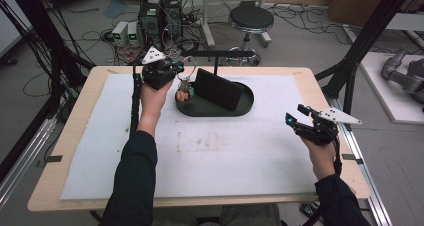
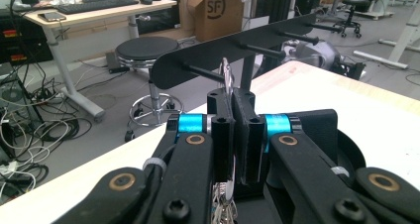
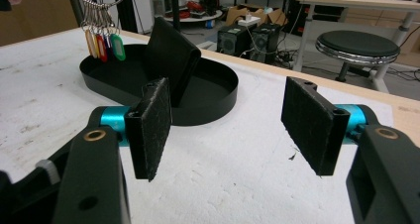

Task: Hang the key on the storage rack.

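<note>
Your left gripper (image 1: 172,76) has its jaws clamped together on a metal key ring (image 2: 226,75), gripping the wire loop between the pads. The ring hangs just in front of a peg on the black rack (image 2: 237,43) that stands at the far side of the oval tray (image 1: 220,108). The coloured key tags (image 3: 104,44) dangle from the ring above the left end of the tray, beside the black wallet (image 3: 171,58) standing upright in it. Your right gripper (image 3: 228,120) holds nothing: its jaws stand wide apart above the white mat (image 1: 225,146), well apart from the tray, near the table's right edge.
</note>
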A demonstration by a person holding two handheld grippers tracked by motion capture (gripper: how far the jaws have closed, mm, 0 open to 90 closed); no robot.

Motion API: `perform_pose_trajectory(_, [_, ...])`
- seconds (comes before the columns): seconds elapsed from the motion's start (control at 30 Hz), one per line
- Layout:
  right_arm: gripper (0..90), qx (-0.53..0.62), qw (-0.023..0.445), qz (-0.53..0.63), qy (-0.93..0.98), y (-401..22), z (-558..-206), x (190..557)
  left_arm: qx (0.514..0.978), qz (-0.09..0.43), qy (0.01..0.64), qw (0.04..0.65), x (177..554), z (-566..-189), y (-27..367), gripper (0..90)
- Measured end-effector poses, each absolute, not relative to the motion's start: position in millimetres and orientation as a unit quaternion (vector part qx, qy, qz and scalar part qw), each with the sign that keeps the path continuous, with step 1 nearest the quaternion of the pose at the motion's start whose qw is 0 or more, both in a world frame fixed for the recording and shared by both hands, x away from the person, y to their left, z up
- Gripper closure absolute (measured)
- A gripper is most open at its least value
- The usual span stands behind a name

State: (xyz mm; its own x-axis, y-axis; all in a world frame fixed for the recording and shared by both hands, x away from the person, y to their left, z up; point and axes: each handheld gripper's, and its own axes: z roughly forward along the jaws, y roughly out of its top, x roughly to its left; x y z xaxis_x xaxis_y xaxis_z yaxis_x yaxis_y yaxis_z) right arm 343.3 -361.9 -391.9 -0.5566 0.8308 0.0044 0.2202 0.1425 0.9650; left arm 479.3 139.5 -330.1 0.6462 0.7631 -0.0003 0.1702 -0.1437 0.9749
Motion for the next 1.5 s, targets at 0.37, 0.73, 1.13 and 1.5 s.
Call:
perform_pose_trajectory(0.37, [36.6,0.376,0.285,0.536,0.699,-363,-392,343,0.704,0.260,0.345,0.563,484,-335,140,86.4])
perform_pose_trajectory(0.73, [36.5,0.374,0.287,0.537,0.700,-363,-392,343,0.699,0.258,0.358,0.562,485,-338,136,84.8])
perform_pose_trajectory(1.13, [36.5,0.377,0.285,0.535,0.700,-364,-392,343,0.692,0.289,0.383,0.540,469,-335,146,46.1])
perform_pose_trajectory(1.5, [36.5,0.377,0.288,0.532,0.701,-364,-392,343,0.709,0.282,0.359,0.537,416,-332,154,30.5])
